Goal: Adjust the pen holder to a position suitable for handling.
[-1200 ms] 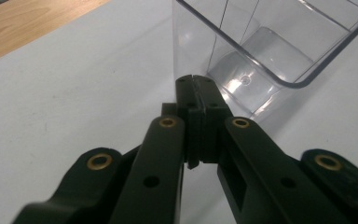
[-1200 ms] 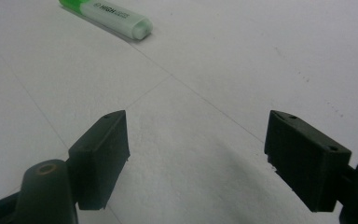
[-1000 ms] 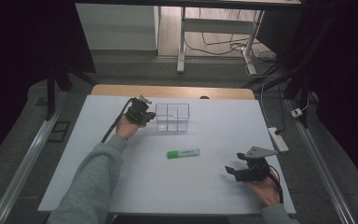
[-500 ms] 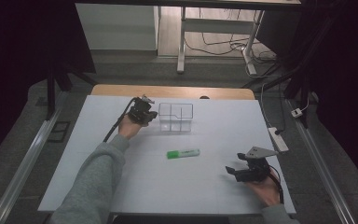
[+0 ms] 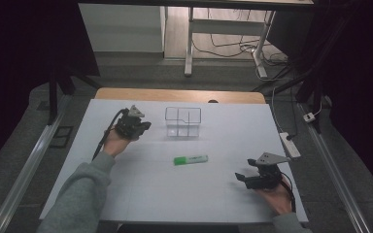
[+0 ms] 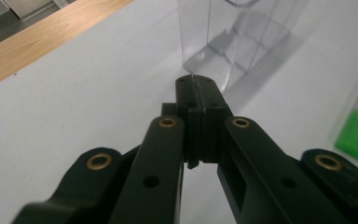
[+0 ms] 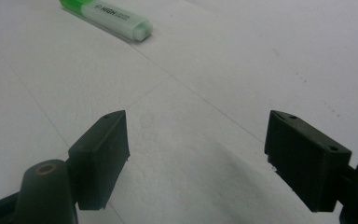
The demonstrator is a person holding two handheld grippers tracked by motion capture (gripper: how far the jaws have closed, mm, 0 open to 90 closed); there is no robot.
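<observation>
Figure: two hand-held tongs working at a white tabletop point(image 5: 141, 189), seen from above and along each tool.

Left tongs point(image 5: 137, 125): jaws pressed together with nothing between them, as the left gripper view shows point(image 6: 196, 100). They sit just beside the left wall of the clear box point(image 5: 183, 122), near but apart from it. Over the last second the left hand has drawn slightly back and leftward from the box, and the gap between tool and box has grown a little. The box itself stands where it stood, upright at the far middle of the tabletop, its inner dividers visible and its compartments apparently empty.

Right tongs point(image 5: 245, 177): jaws spread wide, hovering low over the near right part of the tabletop. The right gripper view point(image 7: 196, 154) shows bare white surface between the jaws. This tool has held its place and its opening across the same interval.

Green marker point(image 5: 190, 159): lying flat at the middle of the tabletop, between the two tools and well apart from both, in front of the box. It has not moved. In the right gripper view it lies ahead at upper left point(image 7: 107, 17).

Reading: the left hand appears to have finished positioning the box and is clearing away. The marker is untouched; the open right tongs face it and are probably the tool meant to fetch it.
</observation>
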